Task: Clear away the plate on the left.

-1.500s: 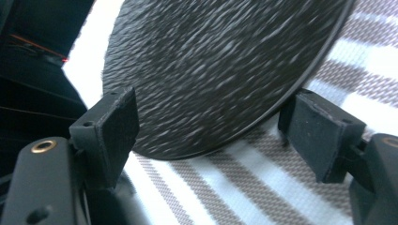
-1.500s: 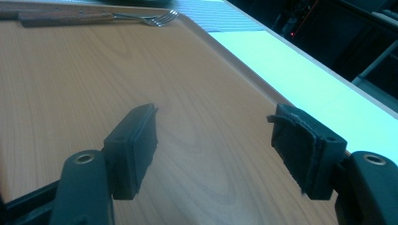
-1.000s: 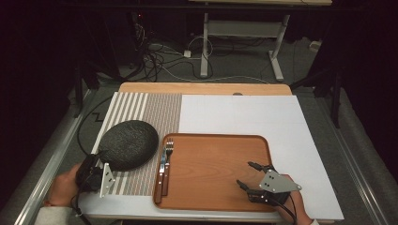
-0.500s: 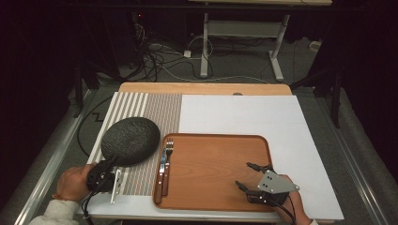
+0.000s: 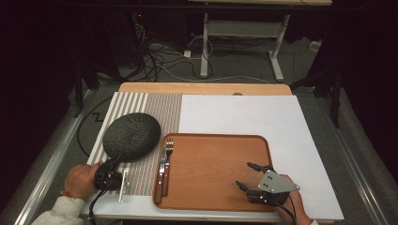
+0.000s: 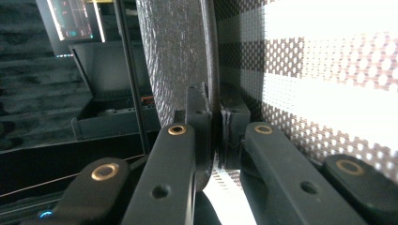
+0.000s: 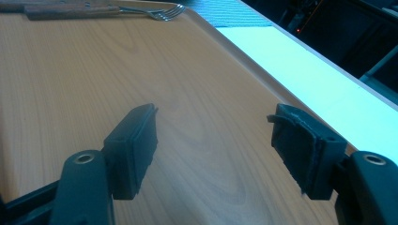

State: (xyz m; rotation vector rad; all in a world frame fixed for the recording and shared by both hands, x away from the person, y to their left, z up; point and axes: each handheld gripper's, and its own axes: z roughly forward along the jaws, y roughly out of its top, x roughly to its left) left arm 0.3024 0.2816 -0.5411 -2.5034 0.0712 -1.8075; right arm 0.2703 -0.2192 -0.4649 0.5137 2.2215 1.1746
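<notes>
While the left hand-held gripper [image 5: 112, 169] is clamped on the near rim of the dark plate [image 5: 132, 136], just closed, the tray [image 5: 263, 145] lies rightward, where the right hand-held gripper [image 5: 247, 176] hovers open.

Dark grey speckled plate [image 5: 132, 136] on brown-and-white striped placemat [image 5: 159, 105]. Orange-brown wooden tray [image 5: 220, 173], wood-handled fork [image 5: 166, 164]. White board [image 5: 263, 117].
</notes>
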